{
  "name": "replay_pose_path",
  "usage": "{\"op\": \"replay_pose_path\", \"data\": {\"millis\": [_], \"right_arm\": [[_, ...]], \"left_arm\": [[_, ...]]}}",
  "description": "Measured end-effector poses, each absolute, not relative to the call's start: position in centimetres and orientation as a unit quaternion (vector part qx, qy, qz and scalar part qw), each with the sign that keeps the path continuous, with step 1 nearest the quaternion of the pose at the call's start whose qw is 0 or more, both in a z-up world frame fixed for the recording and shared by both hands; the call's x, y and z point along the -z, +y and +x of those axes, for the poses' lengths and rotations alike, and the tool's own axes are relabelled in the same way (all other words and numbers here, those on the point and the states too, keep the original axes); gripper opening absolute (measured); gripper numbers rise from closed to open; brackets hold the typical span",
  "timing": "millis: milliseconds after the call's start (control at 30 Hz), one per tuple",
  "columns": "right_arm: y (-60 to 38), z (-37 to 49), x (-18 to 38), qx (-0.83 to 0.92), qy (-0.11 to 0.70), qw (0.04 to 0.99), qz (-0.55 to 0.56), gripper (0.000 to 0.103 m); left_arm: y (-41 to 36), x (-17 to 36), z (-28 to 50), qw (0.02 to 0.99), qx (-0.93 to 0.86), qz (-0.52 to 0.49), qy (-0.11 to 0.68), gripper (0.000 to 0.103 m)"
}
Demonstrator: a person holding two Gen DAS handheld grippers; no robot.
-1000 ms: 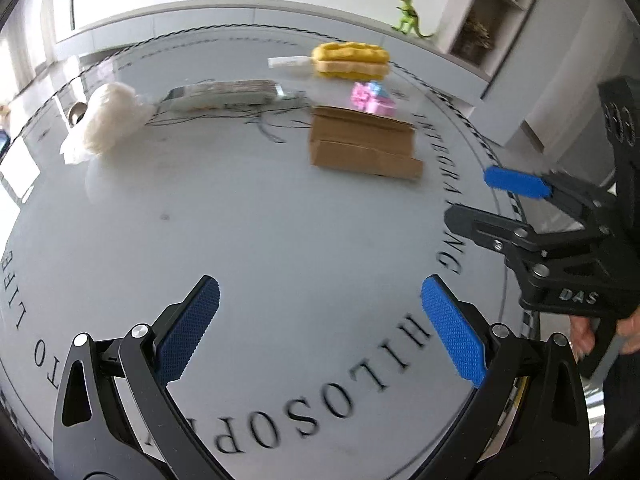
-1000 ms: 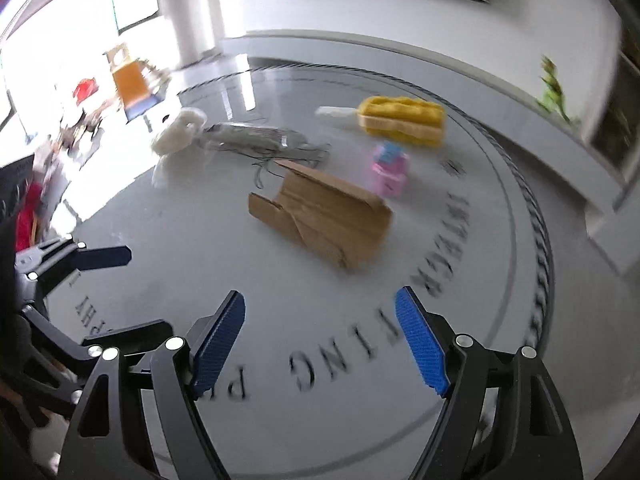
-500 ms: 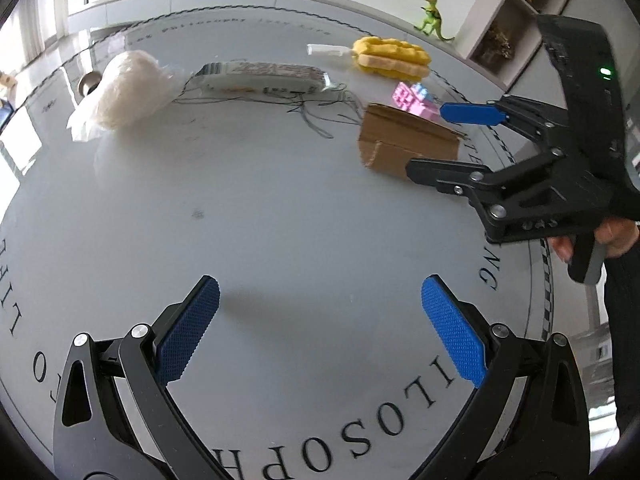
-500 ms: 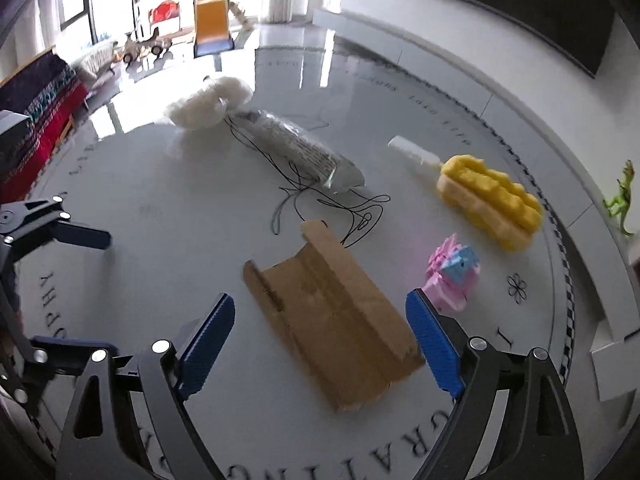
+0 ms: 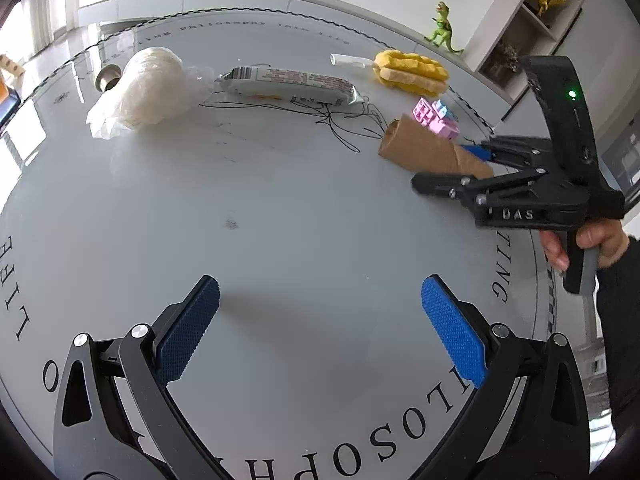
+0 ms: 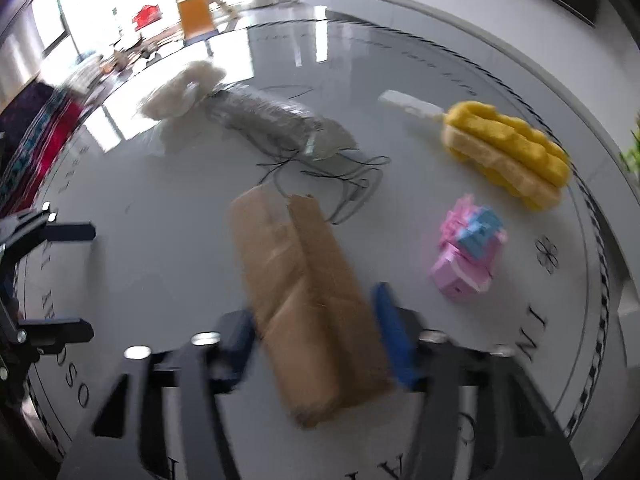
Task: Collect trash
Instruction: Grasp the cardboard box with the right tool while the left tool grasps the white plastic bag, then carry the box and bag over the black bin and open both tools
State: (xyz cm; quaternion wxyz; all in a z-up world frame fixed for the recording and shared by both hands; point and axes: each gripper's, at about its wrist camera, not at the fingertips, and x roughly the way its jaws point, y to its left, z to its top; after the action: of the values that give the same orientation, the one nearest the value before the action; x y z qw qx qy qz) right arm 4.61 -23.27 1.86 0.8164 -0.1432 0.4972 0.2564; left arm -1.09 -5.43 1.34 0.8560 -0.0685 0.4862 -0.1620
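The piece of cardboard lies on the round white table, on its right part near the printed letters of the rim. It is folded along its length, and its long axis runs from the right gripper away toward the middle of the table, where the far end almost meets a tangle of thin black wire. The near end sits between the two blue pads of the right gripper; the pads stand on each side of it, but the blur does not let me tell if they already press it. The left gripper is spread wide above a bare part of the table, near its front edge, and holds nothing. Behind the wire lies a long snack wrapper, its length going left to right, and to its left a crumpled white plastic bag. No bin or other container is visible. Near the far right edge lie a yellow sponge brush and, just beside the cardboard, a pink toy block.
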Motion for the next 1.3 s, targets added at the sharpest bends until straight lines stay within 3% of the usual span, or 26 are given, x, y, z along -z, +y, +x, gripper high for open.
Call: {"op": "replay_pose_path", "data": {"millis": [33, 67, 367, 733, 1133, 1167, 1200, 1233, 1300], "right_arm": [[-23.6, 4.6, -1.9, -0.256, 0.500, 0.817, -0.130, 0.029], [-23.9, 4.6, -2.0, -0.250, 0.503, 0.819, -0.112, 0.029], [-24.4, 3.1, -3.5, -0.188, 0.479, 0.855, -0.059, 0.028], [-23.0, 1.9, -5.0, -0.204, 0.427, 0.878, -0.079, 0.028], [-23.9, 2.0, -4.4, -0.191, 0.437, 0.877, -0.054, 0.028], [-24.1, 1.9, -4.3, -0.190, 0.439, 0.877, -0.052, 0.028], [-24.2, 1.8, -4.2, -0.189, 0.440, 0.877, -0.052, 0.028], [-24.3, 1.7, -4.2, -0.189, 0.440, 0.877, -0.052, 0.028], [-24.6, 1.5, -4.2, -0.187, 0.439, 0.877, -0.050, 0.028]], "left_arm": [[-5.3, -1.3, -1.1, 0.856, 0.161, -0.072, 0.486, 0.098], [-5.2, -1.3, -1.1, 0.856, 0.159, -0.073, 0.486, 0.098], [-2.9, -2.6, 0.0, 0.871, 0.123, -0.074, 0.469, 0.098], [2.2, -4.0, 6.6, 0.891, 0.027, -0.107, 0.440, 0.098], [2.2, -2.5, 12.2, 0.890, -0.017, -0.084, 0.447, 0.098], [2.1, -2.4, 12.3, 0.892, -0.025, -0.076, 0.445, 0.093], [2.0, -2.3, 12.4, 0.892, -0.031, -0.069, 0.446, 0.072], [1.9, -2.0, 12.6, 0.889, -0.035, -0.064, 0.453, 0.062], [2.0, -1.8, 12.3, 0.888, -0.036, -0.067, 0.453, 0.051]]}}
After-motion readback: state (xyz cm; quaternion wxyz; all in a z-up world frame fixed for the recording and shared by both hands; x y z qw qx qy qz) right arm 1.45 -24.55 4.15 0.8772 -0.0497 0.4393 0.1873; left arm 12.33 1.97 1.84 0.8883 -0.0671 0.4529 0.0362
